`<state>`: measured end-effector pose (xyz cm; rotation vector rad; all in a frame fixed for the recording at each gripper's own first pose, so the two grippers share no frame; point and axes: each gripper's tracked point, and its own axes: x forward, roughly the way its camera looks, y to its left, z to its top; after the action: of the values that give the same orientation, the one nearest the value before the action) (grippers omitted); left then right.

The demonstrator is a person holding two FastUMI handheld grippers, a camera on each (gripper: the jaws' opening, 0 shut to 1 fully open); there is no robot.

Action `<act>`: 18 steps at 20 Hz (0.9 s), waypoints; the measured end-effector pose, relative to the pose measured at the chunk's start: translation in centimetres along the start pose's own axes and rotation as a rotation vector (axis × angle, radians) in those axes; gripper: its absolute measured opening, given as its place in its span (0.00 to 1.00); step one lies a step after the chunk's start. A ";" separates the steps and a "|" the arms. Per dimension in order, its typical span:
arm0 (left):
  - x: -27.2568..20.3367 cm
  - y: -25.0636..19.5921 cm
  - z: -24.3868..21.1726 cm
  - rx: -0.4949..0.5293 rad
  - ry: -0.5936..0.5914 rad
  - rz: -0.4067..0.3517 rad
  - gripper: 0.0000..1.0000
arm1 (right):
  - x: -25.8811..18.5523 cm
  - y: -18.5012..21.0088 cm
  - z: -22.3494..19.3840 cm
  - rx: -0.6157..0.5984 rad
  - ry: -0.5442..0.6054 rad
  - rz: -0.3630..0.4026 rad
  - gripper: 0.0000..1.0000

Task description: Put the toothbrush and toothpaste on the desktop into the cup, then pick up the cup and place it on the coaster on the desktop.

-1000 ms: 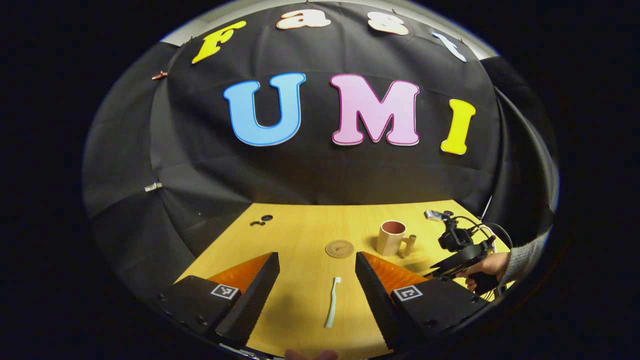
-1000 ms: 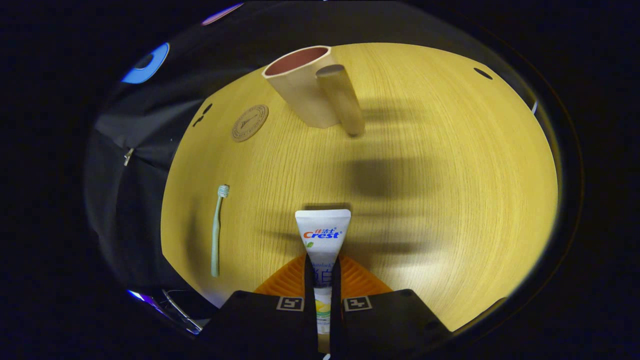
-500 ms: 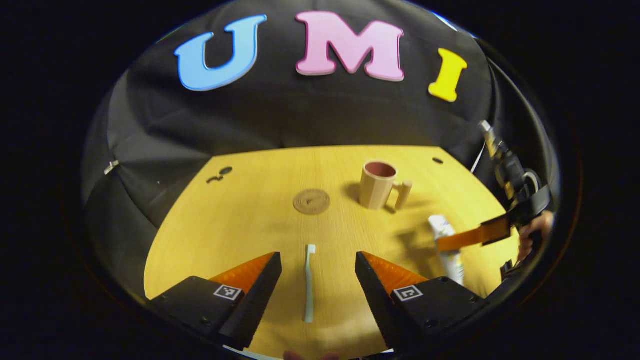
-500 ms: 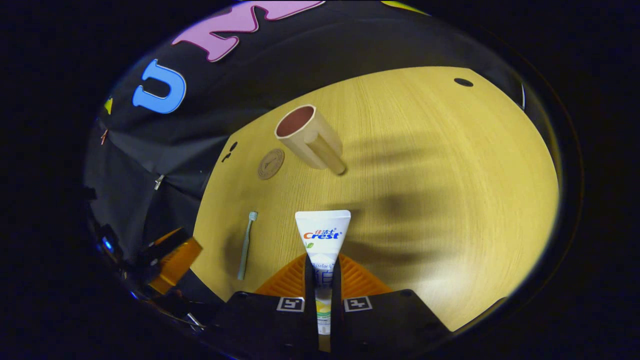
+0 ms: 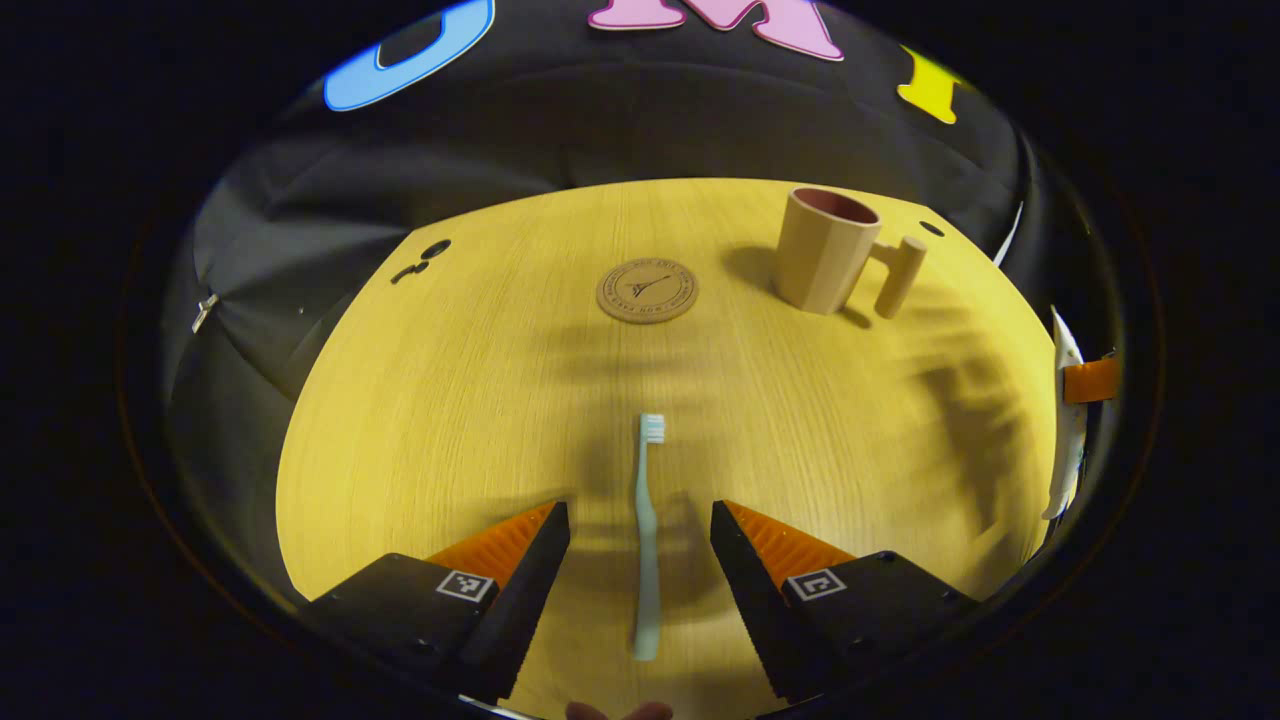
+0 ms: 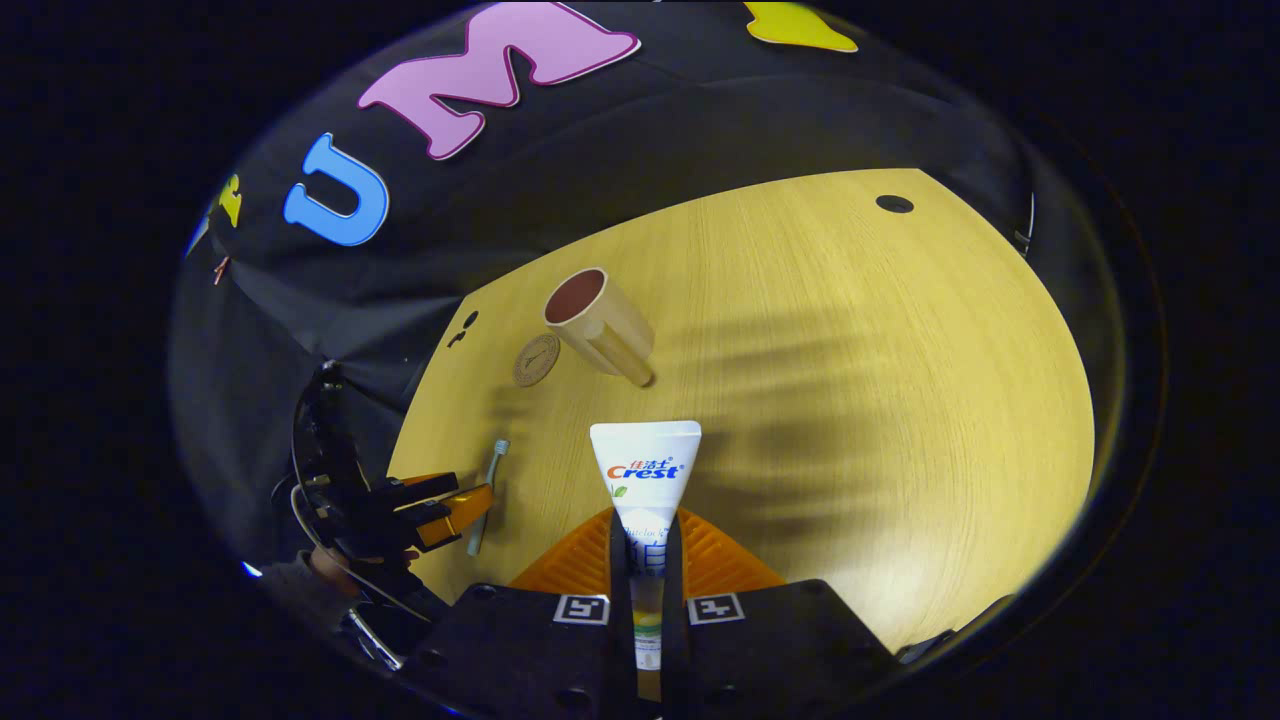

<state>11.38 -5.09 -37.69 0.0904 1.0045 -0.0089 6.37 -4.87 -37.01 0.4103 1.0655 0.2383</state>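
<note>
Left gripper nearest, spread wide with its fingers either side of the toothbrush, not touching it. Toothbrush flat on the wooden desktop, handle running back between the fingers, bristle head pointing away toward the coaster. Farther on, round coaster lying bare on the wood. To its right and a little farther, cup standing upright, opening up, handle sticking out to the right; just apart from the coaster. At the far right edge, a white sliver, probably the toothpaste, too warped at the rim to say for sure.

Right gripper clamped on the toothpaste, both fingers pressing the tube's lower body, flat crimped end sticking out forward, held clear above the desktop. Low at the left, left gripper with a hand behind it, fingers spread beside the toothbrush near the table's edge. Beyond the tube, cup with coaster just left of it. Past those, dark holes in the wood near the far edge.
</note>
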 end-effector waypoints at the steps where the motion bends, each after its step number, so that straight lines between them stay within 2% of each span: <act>1: 0.3 0.1 -0.3 0.003 0.016 0.001 0.91 | -0.1 -0.3 0.1 0.015 -0.002 0.001 0.13; 7: 1.5 0.4 -1.2 0.017 0.067 -0.004 0.89 | -0.3 -1.4 0.7 0.044 -0.018 0.000 0.13; 10: 1.4 -0.1 -1.3 0.000 0.086 -0.034 0.87 | -0.3 -1.5 0.8 0.059 -0.024 0.000 0.14; 13: 1.3 -0.4 -1.7 -0.068 0.107 -0.050 0.51 | -0.3 -1.2 1.0 0.067 -0.030 0.009 0.14; 14: 1.1 -0.2 -1.7 -0.073 0.114 -0.044 0.49 | -0.5 -1.0 1.0 0.065 -0.031 0.011 0.14; 16: 1.4 -0.2 -1.6 -0.066 0.121 -0.042 0.36 | -0.4 -0.9 1.0 0.066 -0.032 0.013 0.14; 18: 1.6 -0.1 -1.7 -0.046 0.126 -0.052 0.17 | -0.4 -0.9 0.9 0.075 -0.030 0.016 0.14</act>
<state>10.80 -5.05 -39.90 0.0231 1.1320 -0.0279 6.94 -5.99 -36.70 0.4885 1.0441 0.2065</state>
